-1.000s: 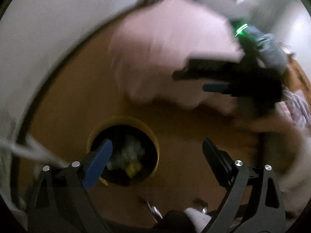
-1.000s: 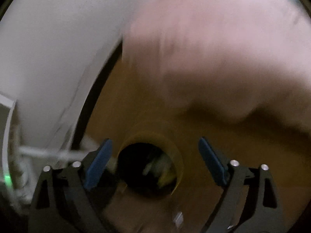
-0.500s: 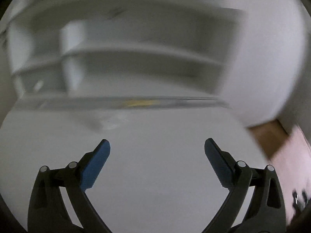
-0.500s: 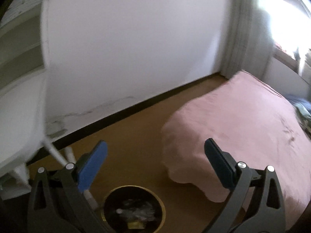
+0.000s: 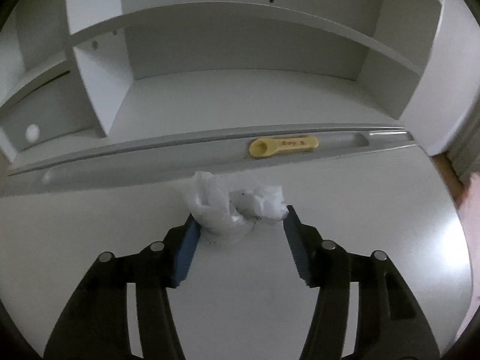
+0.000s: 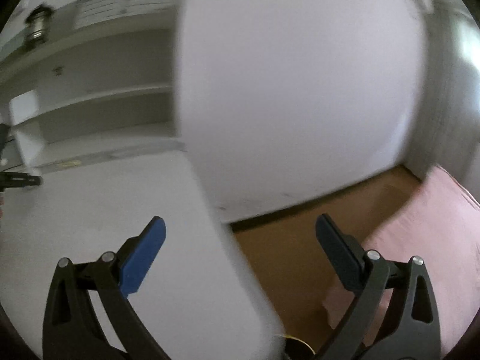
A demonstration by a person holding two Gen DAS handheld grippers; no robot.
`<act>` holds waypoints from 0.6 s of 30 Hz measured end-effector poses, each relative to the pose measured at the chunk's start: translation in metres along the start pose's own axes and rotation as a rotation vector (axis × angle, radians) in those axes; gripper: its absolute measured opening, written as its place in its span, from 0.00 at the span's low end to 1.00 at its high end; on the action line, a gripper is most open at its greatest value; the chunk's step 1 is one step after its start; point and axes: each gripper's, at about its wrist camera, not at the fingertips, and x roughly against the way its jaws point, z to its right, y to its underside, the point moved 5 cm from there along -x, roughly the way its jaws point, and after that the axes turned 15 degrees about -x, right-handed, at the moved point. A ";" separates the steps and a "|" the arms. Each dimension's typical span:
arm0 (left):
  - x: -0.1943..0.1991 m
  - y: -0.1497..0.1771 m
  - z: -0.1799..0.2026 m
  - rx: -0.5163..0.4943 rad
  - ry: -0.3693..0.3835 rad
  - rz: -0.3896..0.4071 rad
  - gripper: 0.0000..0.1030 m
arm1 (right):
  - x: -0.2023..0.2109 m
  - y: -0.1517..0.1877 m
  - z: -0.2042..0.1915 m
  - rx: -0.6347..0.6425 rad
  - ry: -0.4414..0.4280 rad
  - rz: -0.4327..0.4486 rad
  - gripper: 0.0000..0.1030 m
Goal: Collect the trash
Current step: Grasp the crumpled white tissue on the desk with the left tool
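Straddling a crumpled white tissue wad (image 5: 237, 207), the left gripper (image 5: 240, 219) sits low on the white desk top (image 5: 90, 225) with its jaws spread: the blue left pad touches the paper's edge and the dark right pad stands just beside its far side, so nothing is clamped yet. That placement looks chosen so one squeeze would trap the soft wad between the pads. Behind it, a yellow flat plastic tool (image 5: 282, 147) lies in the grey pencil groove (image 5: 150, 159) below the white shelf unit (image 5: 99, 69), apart from the paper. The right gripper (image 6: 240, 234) hangs released and empty over the desk's edge, probably kept clear, with brown floor (image 6: 300, 240) and pink bedding (image 6: 435, 225) beyond.
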 end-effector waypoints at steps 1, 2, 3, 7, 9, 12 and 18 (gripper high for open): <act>0.002 0.000 -0.004 -0.006 0.000 0.008 0.52 | -0.005 -0.004 -0.015 0.008 -0.029 -0.021 0.94; 0.007 0.000 -0.012 -0.011 -0.018 0.021 0.52 | -0.014 -0.009 -0.034 0.010 -0.069 -0.051 0.94; 0.013 0.001 -0.021 -0.010 -0.035 0.032 0.52 | -0.023 -0.014 -0.055 0.008 -0.114 -0.082 0.94; 0.029 0.013 -0.071 0.004 -0.118 0.041 0.52 | -0.062 -0.023 -0.153 0.077 -0.243 -0.221 0.94; 0.025 0.021 -0.091 0.019 -0.141 0.033 0.52 | -0.081 -0.022 -0.198 0.137 -0.288 -0.283 0.94; 0.020 0.032 -0.119 0.097 -0.125 0.029 0.52 | -0.109 -0.012 -0.272 0.223 -0.318 -0.423 0.94; 0.016 0.040 -0.137 0.157 -0.079 0.028 0.52 | -0.154 0.001 -0.334 0.270 -0.259 -0.550 0.94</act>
